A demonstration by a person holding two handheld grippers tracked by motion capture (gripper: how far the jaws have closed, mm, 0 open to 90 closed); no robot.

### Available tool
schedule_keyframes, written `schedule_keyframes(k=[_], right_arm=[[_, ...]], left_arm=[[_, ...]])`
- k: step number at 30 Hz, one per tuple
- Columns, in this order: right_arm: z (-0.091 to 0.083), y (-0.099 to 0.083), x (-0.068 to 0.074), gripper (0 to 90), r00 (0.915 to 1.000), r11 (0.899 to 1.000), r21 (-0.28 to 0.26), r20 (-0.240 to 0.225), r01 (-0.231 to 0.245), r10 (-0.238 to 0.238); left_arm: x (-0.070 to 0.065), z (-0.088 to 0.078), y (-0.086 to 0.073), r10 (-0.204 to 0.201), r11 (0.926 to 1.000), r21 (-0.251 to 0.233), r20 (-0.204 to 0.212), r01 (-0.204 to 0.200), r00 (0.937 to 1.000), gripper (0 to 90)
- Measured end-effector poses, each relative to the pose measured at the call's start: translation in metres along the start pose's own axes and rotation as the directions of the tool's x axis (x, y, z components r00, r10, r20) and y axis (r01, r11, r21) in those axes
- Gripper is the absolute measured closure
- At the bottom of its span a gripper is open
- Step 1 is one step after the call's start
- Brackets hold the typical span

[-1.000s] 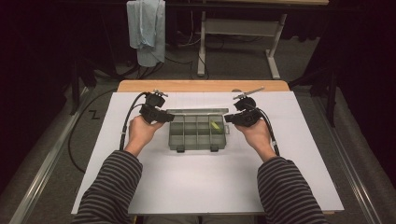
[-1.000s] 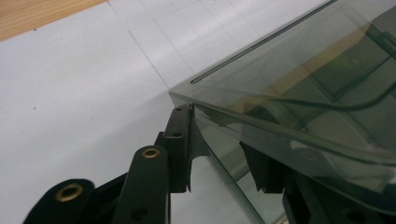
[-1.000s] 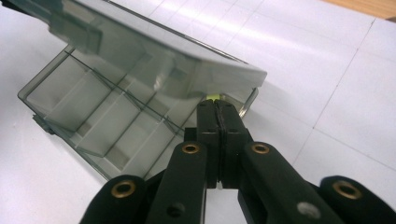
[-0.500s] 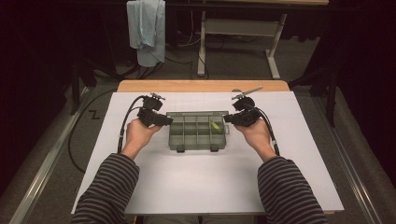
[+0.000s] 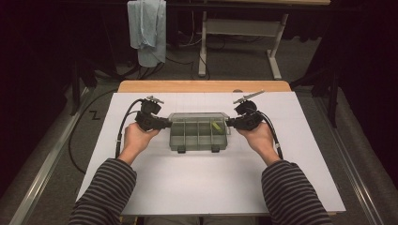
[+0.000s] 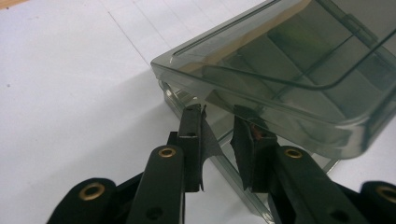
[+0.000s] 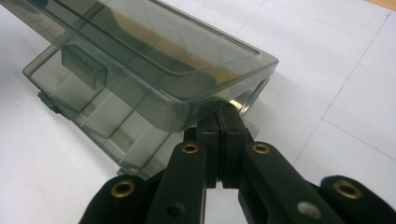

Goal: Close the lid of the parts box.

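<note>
A smoky clear compartment box [image 5: 187,139] lies mid-table with its lid [image 6: 280,65] raised part way. A small yellow-green piece [image 5: 217,126] sits in its back right cell. My left gripper [image 5: 166,124] is at the box's left end. Its jaws have just been closing and still stand a little apart [image 6: 218,122] astride the base's end wall under the lid, with a gap showing at the pads. My right gripper [image 5: 229,123] is at the right end, its jaws shut together [image 7: 223,109], and their tips touch the base's end wall [image 7: 247,95] beneath the lid [image 7: 154,51].
White paper [image 5: 211,187] covers the wooden table [image 5: 202,86]. Cables trail from both grippers over the table's sides. Past the far edge stand a table frame [image 5: 239,28] and a hanging blue cloth [image 5: 148,28]. A dark floor lies on both sides.
The left gripper has come in to the box's left end and its jaws have narrowed. The right hand and the box have kept still.
</note>
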State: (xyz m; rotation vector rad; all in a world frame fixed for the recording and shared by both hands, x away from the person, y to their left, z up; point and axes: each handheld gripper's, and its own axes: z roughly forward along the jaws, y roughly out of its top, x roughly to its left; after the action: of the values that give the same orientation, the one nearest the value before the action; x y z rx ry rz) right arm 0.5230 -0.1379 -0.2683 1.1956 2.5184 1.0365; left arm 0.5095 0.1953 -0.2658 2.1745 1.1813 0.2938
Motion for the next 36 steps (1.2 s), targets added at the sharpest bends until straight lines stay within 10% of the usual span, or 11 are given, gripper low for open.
schedule_keyframes(k=[36], right_arm=[[0.000, -0.019, 0.011, 90.0, 0.9986, 0.999, -0.009, -0.043, 0.031, -0.031]], left_arm=[[-0.002, -0.005, -0.027, -0.020, 0.9998, -0.007, 0.000, 0.020, 0.9998, 71.7]])
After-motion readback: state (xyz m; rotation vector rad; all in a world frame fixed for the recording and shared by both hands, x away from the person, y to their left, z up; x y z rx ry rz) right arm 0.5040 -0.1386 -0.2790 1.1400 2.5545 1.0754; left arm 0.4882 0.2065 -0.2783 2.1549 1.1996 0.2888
